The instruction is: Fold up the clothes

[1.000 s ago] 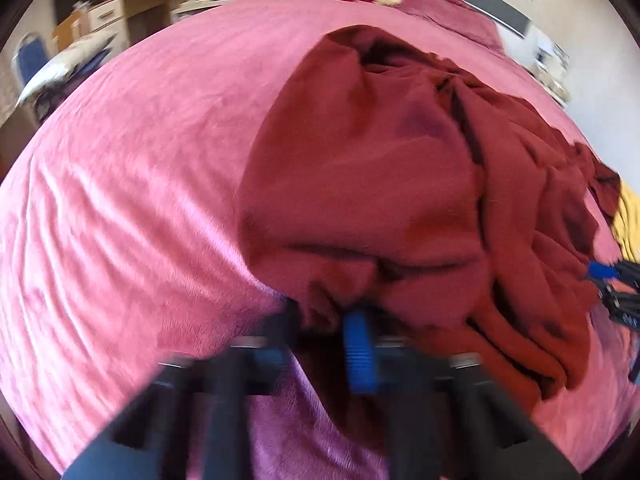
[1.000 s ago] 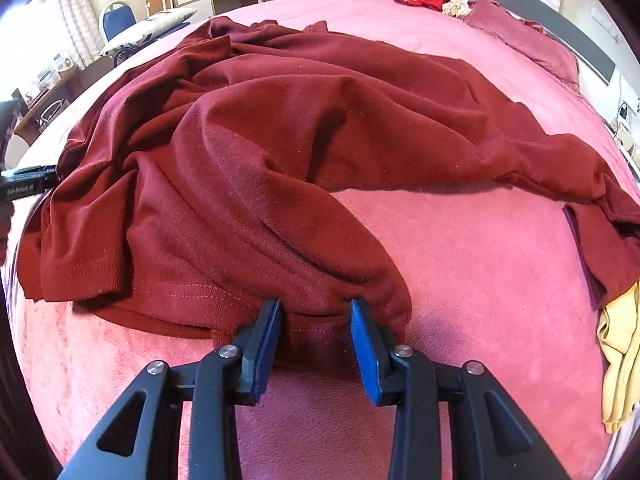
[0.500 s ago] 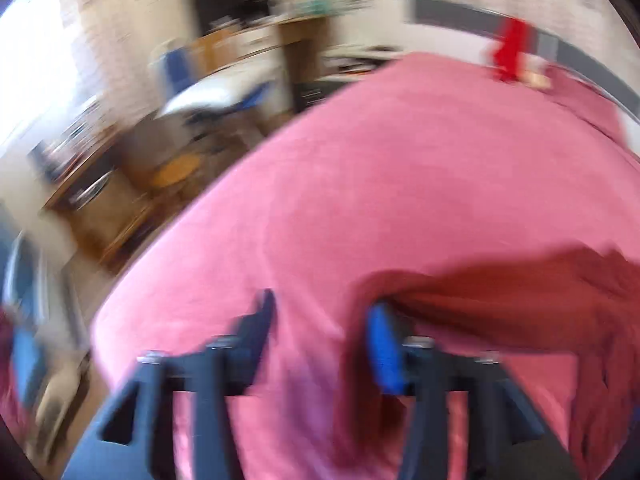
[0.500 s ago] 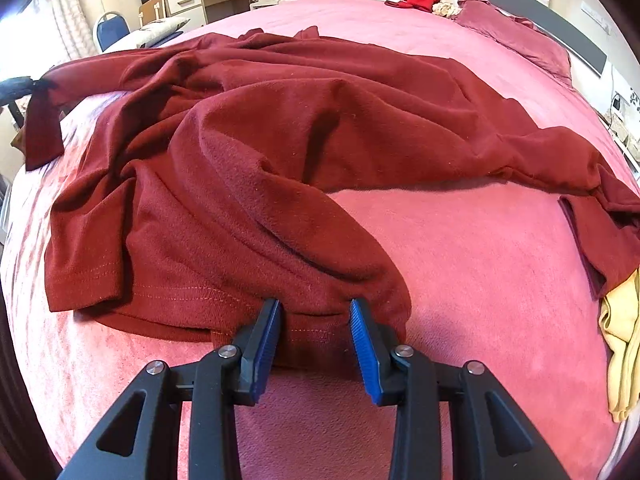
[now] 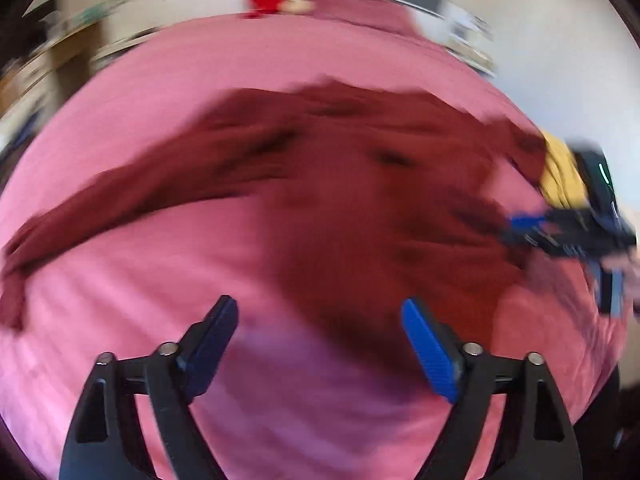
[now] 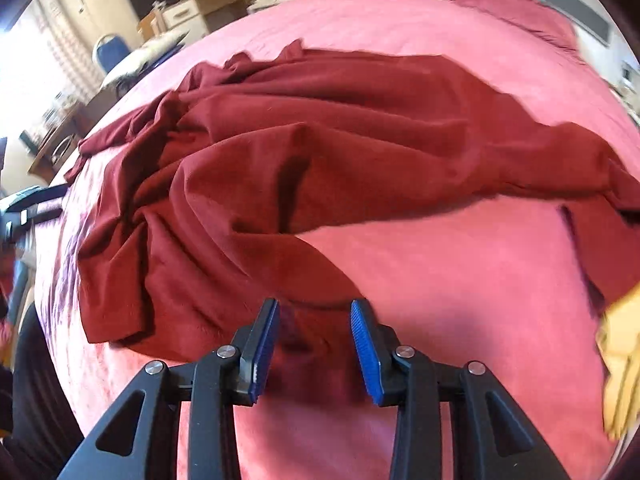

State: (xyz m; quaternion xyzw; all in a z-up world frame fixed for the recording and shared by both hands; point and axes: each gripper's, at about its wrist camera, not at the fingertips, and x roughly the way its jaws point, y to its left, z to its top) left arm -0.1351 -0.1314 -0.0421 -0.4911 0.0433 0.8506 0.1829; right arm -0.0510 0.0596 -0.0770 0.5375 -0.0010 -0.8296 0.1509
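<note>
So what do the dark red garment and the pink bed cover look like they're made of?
Dark red garment: soft matte knit, probably cotton jersey or light fleece, judging by its limp folds. Pink bed cover: plush, faintly fuzzy fabric, maybe velour or fleece.

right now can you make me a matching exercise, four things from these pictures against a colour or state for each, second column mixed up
Things:
1. left gripper
2. right gripper
3. shirt
4. bedspread

States or colours:
a. pink
b. dark red, spread out crumpled
c. jaws wide apart, nothing between them
d. jaws partly closed around a fold of cloth

Pairs: 1-c, 2-d, 3-b, 4-a

The left gripper's jaws have just been opening, and nothing sits between them.
</note>
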